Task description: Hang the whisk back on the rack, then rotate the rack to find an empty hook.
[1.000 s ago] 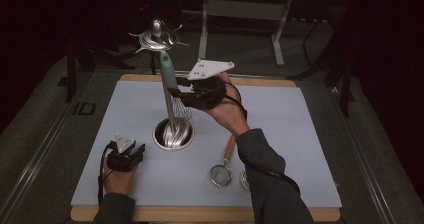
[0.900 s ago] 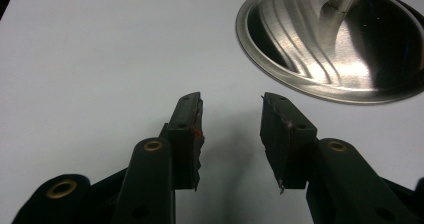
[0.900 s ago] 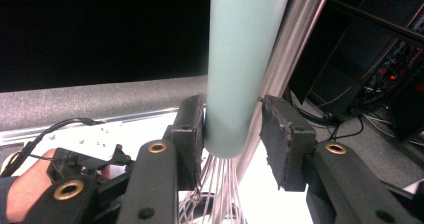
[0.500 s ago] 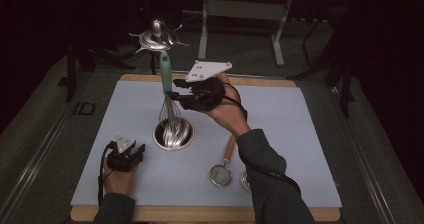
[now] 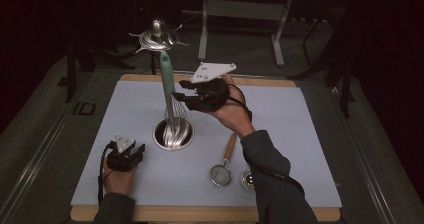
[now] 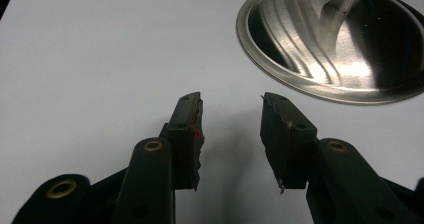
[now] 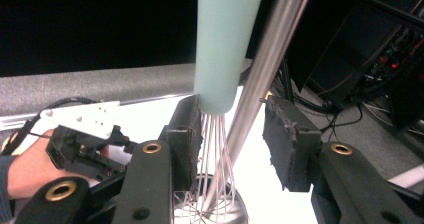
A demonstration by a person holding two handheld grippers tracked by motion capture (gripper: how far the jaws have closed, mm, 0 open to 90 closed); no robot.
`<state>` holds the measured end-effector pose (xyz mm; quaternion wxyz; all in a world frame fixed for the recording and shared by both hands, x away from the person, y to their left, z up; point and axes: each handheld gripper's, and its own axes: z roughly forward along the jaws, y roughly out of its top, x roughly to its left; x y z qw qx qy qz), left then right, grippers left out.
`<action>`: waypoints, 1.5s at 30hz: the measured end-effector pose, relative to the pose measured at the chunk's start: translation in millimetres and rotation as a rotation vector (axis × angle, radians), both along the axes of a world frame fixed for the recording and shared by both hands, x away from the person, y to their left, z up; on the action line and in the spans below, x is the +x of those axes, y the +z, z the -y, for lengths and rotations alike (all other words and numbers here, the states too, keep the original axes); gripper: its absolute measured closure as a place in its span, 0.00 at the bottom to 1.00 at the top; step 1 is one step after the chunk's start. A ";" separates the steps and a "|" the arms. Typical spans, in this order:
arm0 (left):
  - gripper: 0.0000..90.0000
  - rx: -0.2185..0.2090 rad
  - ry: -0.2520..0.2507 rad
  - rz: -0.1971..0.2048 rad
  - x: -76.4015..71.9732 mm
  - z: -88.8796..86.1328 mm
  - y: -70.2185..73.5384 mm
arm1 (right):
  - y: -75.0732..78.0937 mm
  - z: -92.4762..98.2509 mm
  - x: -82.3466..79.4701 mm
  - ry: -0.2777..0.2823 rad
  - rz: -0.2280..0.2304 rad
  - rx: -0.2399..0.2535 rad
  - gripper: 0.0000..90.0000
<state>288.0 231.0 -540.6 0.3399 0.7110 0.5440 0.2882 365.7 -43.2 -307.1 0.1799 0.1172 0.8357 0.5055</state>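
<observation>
your right gripper [image 5: 181, 90] has edged slightly toward you and to your right, so it now sits just beside the whisk [image 5: 169, 91] with its jaws parted either side of the wires. the whisk's teal handle has straightened a little and now stands more upright against the steel post in the round base [image 5: 173, 134].

Whisk [image 5: 169, 91]: pale green handle, silver wire head; stands nearly upright, head down in the cup, handle leaning slightly back.
Cup [image 5: 173, 133]: round, shiny steel, upright on the bench's pale mat, left of centre.
Steel rod [image 7: 260, 69]: a second utensil's handle, leaning in the cup just beside the whisk.
Strainer [image 5: 221, 171]: small mesh bowl, wooden handle, flat, right of the cup.
</observation>
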 end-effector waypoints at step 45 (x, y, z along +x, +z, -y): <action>0.89 -0.209 -0.220 0.231 -12.3 14.1 87.0 | -71.3 41.3 -3.7 -0.047 -0.103 -0.234 0.66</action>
